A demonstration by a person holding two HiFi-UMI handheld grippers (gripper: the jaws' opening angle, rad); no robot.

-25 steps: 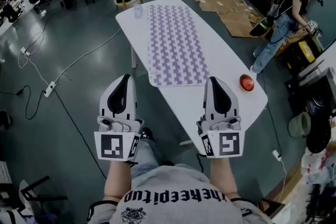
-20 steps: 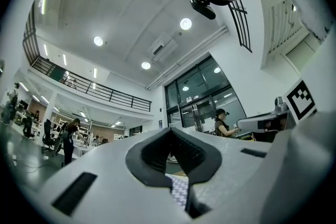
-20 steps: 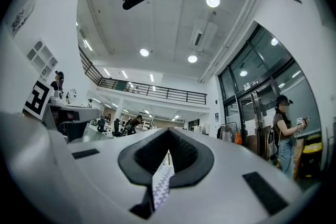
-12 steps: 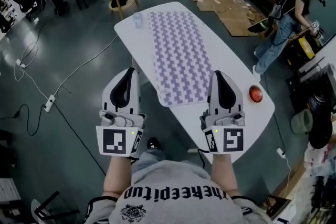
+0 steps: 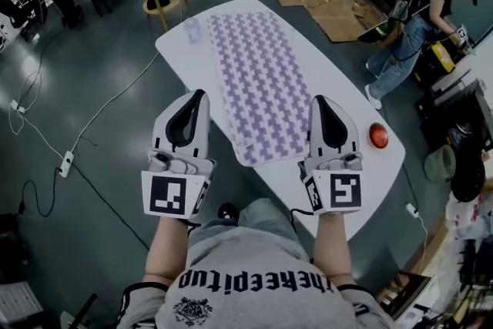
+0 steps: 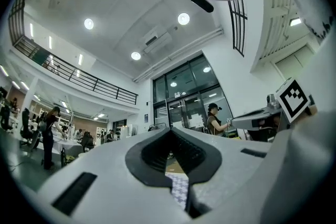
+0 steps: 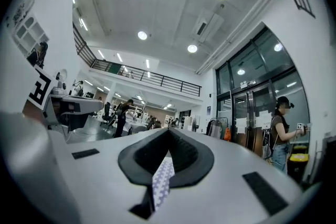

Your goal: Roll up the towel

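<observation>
Status: rolling not started. The white table [image 5: 350, 100] carries the towel [image 5: 258, 77], a purple-and-white patterned strip spread flat along the table's length. Neither end shows a fold or a turn, so the whole roll remains to be done. The left gripper [image 5: 198, 95] is positioned towards the towel's near end, just outside its left long edge. The right gripper [image 5: 320, 99] is just outside the right long edge, so the near end lies between the two. Both sets of jaws are fully closed and hold nothing; each gripper view shows only a sliver of towel pattern beyond the closed pads. No contact with the cloth is visible. Judged next requirement: open both jaws and take the near corners
</observation>
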